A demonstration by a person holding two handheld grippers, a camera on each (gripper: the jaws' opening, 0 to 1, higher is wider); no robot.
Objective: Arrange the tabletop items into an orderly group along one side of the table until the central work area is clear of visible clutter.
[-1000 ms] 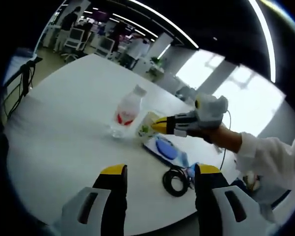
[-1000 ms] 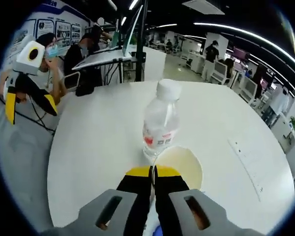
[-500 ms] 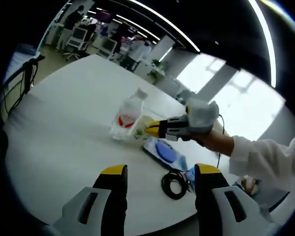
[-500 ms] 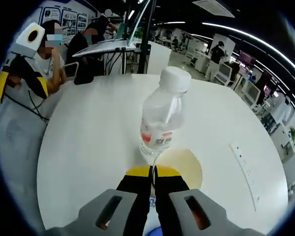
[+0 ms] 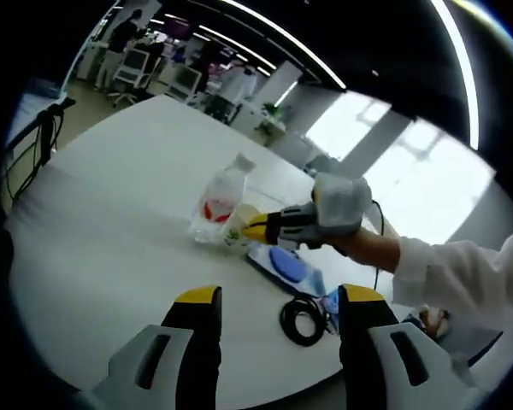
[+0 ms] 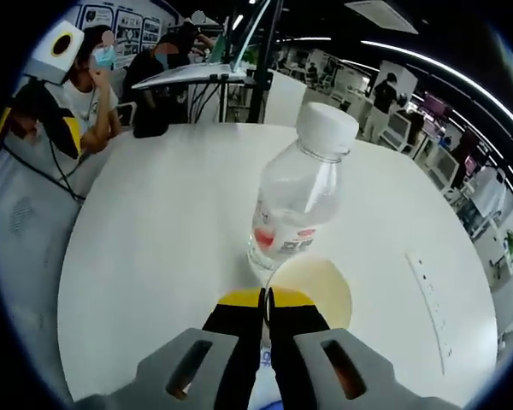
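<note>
Yellow-tipped jaws of the right gripper pinch the cup rim just before the bottle, probably to shift it sideways, while the left gripper waits wide open, empty.

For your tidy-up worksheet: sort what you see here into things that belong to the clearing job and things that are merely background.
Job: water bottle, paper cup pinched by the right gripper, blue flat item, black cable coil, left gripper.

Background: people at desks, distant monitors.

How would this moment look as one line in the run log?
right gripper: shut on cup rim | bottle: beside cup | left gripper: open, empty
</note>
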